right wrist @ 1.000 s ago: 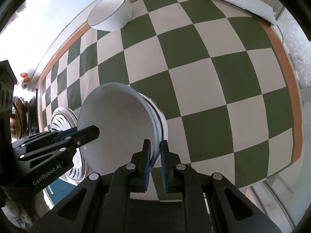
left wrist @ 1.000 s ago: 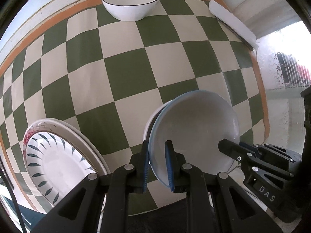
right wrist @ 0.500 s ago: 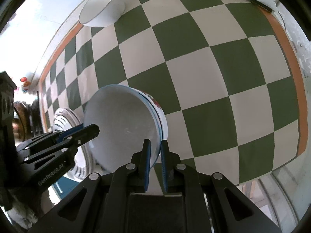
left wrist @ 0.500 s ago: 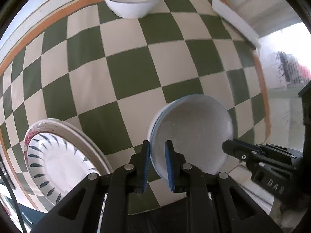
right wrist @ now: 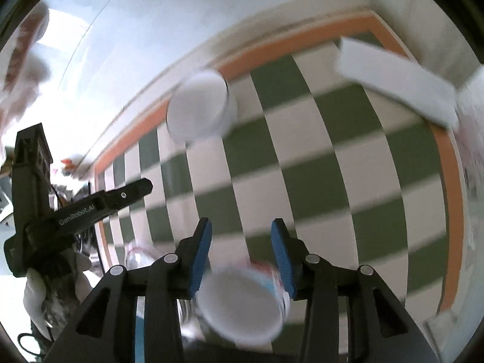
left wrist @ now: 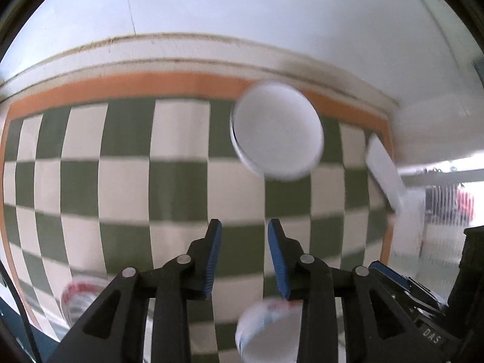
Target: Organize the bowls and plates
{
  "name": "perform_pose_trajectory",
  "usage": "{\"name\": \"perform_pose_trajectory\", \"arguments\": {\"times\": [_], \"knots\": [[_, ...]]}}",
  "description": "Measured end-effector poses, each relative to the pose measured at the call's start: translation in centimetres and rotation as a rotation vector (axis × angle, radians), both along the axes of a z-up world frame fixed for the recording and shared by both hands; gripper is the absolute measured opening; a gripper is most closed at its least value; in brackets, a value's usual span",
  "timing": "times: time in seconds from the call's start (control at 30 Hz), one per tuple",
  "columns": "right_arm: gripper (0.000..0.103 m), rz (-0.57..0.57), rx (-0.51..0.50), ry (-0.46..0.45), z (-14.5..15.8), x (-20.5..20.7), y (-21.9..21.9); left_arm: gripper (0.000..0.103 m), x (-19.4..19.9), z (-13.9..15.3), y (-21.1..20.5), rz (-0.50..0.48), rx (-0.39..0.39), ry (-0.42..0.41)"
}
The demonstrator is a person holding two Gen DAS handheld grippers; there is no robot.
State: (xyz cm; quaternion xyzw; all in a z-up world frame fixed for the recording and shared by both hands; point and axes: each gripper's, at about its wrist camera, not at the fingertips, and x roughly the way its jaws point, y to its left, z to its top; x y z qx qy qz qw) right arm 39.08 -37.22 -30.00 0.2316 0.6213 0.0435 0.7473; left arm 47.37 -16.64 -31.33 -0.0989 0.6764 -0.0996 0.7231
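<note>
Left gripper point(left wrist: 244, 243) jaws opening, nothing between blue pads; right gripper point(right wrist: 241, 243) likewise opening, empty

Stacked bowls point(right wrist: 242, 305) released, sit on checked tablecloth point(left wrist: 178, 181) just below right gripper, red-patterned rim showing under top one

Patterned plate point(left wrist: 78, 299) low left, blurred

White bowl point(left wrist: 276, 134) alone near far orange border

White flat strip point(right wrist: 396, 87) by far right corner

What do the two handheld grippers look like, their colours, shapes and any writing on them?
Both are black plastic with angular linkage arms joined by round silver pins, and ribbed blue pads line the fingers. That goes for the left gripper and the right gripper alike. Seen from the side, the left one carries white "GenRobot.AI" lettering, the right one "DAS". A thin black cable runs beside the left one.
</note>
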Motion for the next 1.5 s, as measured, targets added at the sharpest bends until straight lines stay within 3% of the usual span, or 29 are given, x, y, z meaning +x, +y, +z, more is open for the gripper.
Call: {"name": "perform_pose_trajectory", "arguments": {"times": [0.2, 0.4, 0.47, 0.5, 0.53, 0.63, 0.83, 1.07, 1.5], "knots": [[0.044, 0.013, -0.034, -0.001, -2.6, 9.2, 0.6, 0.029, 5.7, -3.0, 0.5, 0.044, -0.031, 0.052], [0.043, 0.040, -0.042, 0.053, -5.8, 14.3, 1.3, 0.028, 8.0, -5.6, -0.4, 0.025, -0.017, 0.090], [0.033, 0.045, -0.056, 0.070, -6.6, 15.3, 1.6, 0.022, 8.2, -6.2, -0.8, -0.002, -0.010, 0.088], [0.018, 0.054, -0.059, 0.083, -7.1, 15.7, 1.8, 0.018, 8.2, -6.3, -1.0, -0.014, -0.010, 0.086], [0.010, 0.060, -0.065, 0.095, -7.6, 15.8, 2.0, 0.015, 8.3, -6.5, -1.2, -0.028, 0.000, 0.084], [0.010, 0.060, -0.092, 0.088, -7.9, 16.3, 2.3, 0.014, 8.3, -6.5, -1.4, -0.049, 0.014, 0.071], [0.009, 0.070, -0.123, 0.076, -7.8, 15.8, 2.7, 0.014, 7.6, -6.1, -1.4, -0.068, 0.027, 0.070], [0.010, 0.059, -0.132, 0.042, -5.6, 13.9, 2.9, 0.014, 5.4, -4.1, -2.2, -0.102, 0.034, 0.038], [0.010, 0.026, -0.104, -0.031, 1.5, 3.2, 3.1, 0.014, -2.3, 3.6, -1.8, -0.194, 0.055, -0.064]]}}
